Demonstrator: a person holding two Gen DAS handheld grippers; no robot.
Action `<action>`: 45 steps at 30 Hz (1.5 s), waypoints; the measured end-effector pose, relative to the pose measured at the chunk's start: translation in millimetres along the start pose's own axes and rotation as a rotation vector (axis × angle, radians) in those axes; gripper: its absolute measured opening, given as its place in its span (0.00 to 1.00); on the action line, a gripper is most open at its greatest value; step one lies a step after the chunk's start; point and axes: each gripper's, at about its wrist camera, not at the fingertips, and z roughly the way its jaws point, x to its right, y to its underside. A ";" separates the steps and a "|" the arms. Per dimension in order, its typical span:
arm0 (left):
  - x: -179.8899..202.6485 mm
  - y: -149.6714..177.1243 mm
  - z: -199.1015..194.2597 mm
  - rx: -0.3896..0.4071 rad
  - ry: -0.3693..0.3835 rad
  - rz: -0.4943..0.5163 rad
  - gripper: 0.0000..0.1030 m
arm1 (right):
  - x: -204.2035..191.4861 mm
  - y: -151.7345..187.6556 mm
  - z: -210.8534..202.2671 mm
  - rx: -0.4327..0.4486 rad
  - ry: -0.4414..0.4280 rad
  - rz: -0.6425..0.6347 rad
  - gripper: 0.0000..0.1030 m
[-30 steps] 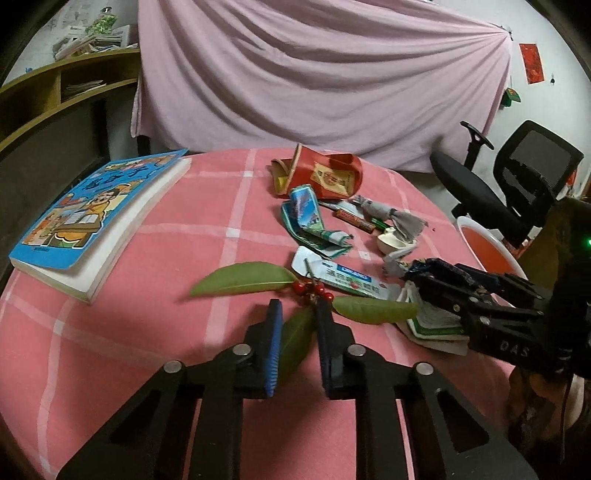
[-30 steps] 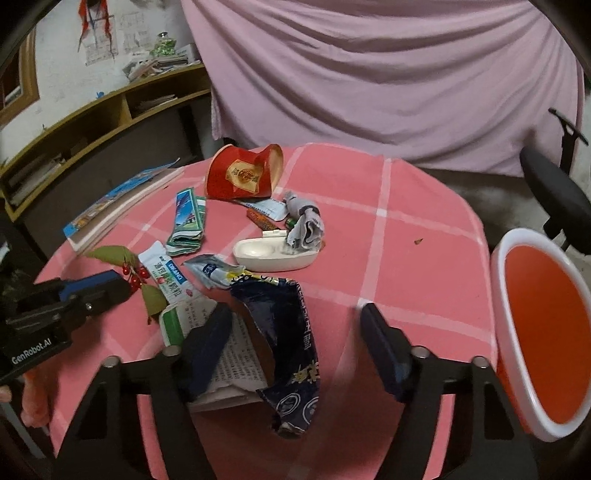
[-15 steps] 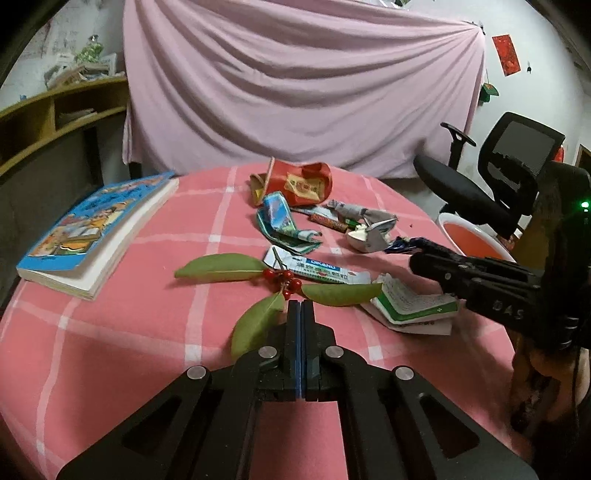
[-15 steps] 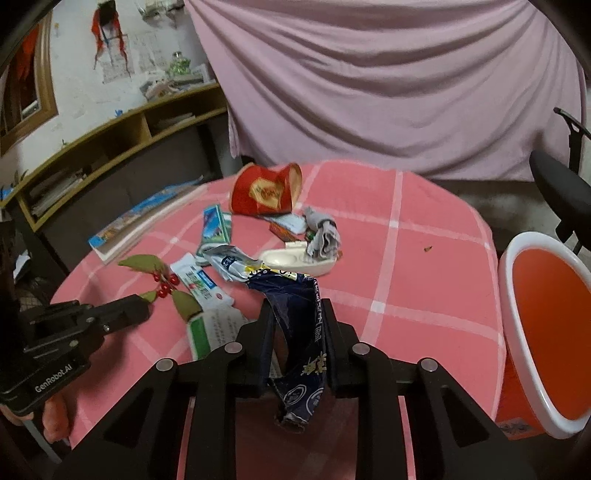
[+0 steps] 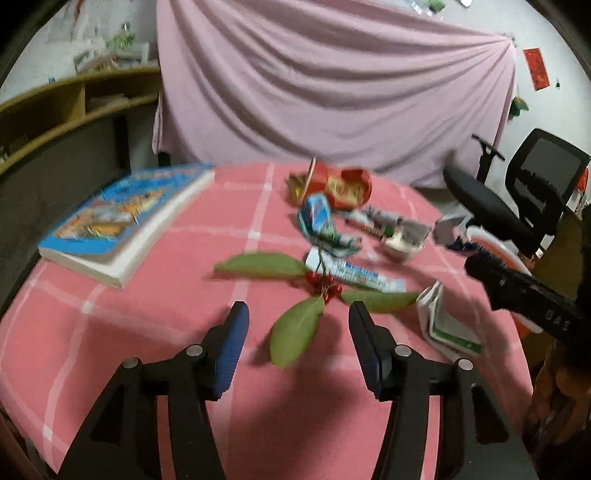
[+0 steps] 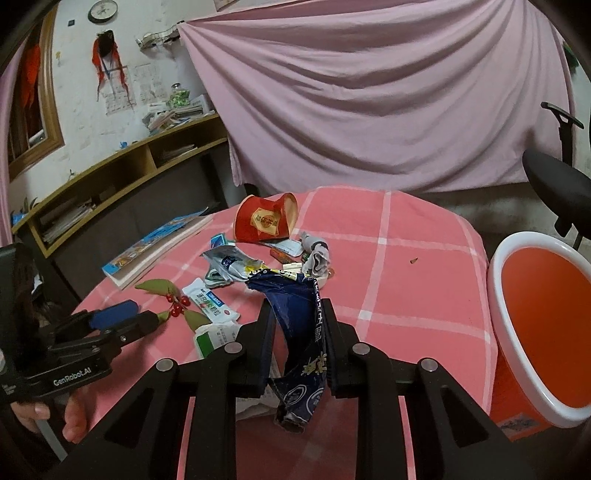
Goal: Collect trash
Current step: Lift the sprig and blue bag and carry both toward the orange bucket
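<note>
Left gripper (image 5: 297,347) reopened, leaf (image 5: 296,331) released

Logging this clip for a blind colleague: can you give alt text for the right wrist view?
The right gripper, jaws shut on a dark blue snack wrapper, holds it above a pink checked table strewn with litter. An orange bin stands to the right; the left gripper, jaws open, reaches toward a leafy berry sprig.

I'm in a lived-in home room: wall clock (image 6: 103,10), cluttered wooden shelves (image 6: 122,173), office chair (image 5: 517,206), pink-clothed bench (image 6: 406,266).
</note>
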 end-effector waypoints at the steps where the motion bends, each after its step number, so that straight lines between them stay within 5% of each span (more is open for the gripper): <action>1: -0.2 -0.4 1.2 -0.008 -0.004 0.004 0.48 | 0.9 0.4 0.1 -0.003 0.001 0.004 0.21; 6: 9.0 3.5 -0.2 -0.015 -0.027 0.065 0.45 | 6.5 0.9 2.9 -0.020 0.005 0.033 0.22; 10: 12.2 9.1 -1.5 -0.014 -0.039 0.095 0.16 | 7.1 1.5 2.8 -0.023 0.001 0.033 0.22; 14: 19.5 14.5 -0.3 -0.005 -0.045 0.155 0.07 | 7.4 1.4 1.8 -0.023 -0.010 0.030 0.22; 18: 33.2 21.8 -4.0 0.033 -0.055 0.236 0.05 | 9.2 1.4 1.6 -0.022 -0.015 0.042 0.22; 30: 42.4 27.3 -19.5 0.199 -0.084 0.234 0.04 | 12.7 6.0 -31.9 0.116 -0.041 0.069 0.21; 37: 58.6 9.4 -40.6 0.305 -0.046 0.200 0.04 | 21.9 12.2 -64.2 0.273 -0.047 0.114 0.21; 45: 104.5 -7.3 -52.8 0.374 0.033 0.288 0.04 | 34.7 17.2 -87.2 0.361 0.002 0.134 0.21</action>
